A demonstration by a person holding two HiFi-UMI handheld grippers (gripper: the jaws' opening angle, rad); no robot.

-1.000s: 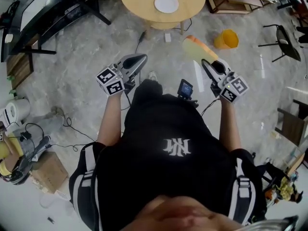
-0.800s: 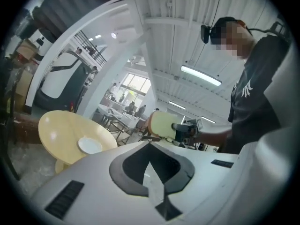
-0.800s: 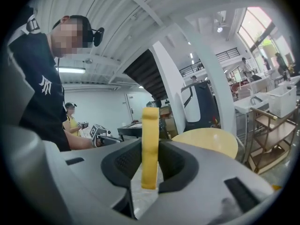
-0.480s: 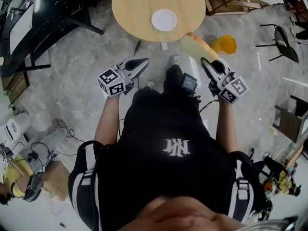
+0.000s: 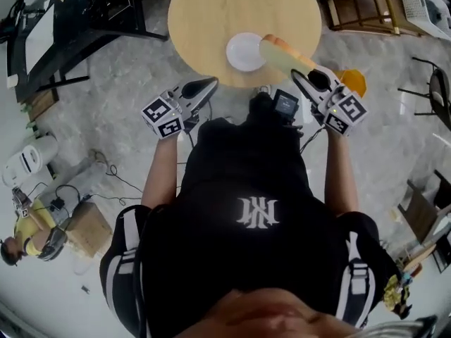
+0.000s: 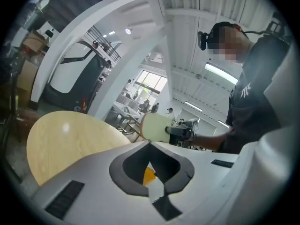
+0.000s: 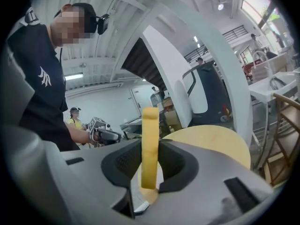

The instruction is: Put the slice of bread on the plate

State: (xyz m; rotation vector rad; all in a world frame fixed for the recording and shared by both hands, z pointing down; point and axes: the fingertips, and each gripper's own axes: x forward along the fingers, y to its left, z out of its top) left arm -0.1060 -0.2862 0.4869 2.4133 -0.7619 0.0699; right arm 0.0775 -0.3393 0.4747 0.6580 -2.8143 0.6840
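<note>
Right tool (image 7: 148,184) clamps bread slice (image 7: 150,144) edge-on; head view shows plate (image 5: 243,51) beside.

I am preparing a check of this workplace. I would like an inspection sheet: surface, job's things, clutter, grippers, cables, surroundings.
Surface: round wooden table with one plate on it.
Job's things: white plate, empty, near the table's near edge. The bread is held on edge beside the plate and is not yet set down.
Clutter: nothing seen on the table. An orange bucket and a box are on the floor.
Grippers: right gripper is shut on the bread. Left gripper is shut and empty.
Cables: loose cables lie on the floor at the left.
Surroundings: wooden frame at the upper right; a second person at the far left.
</note>
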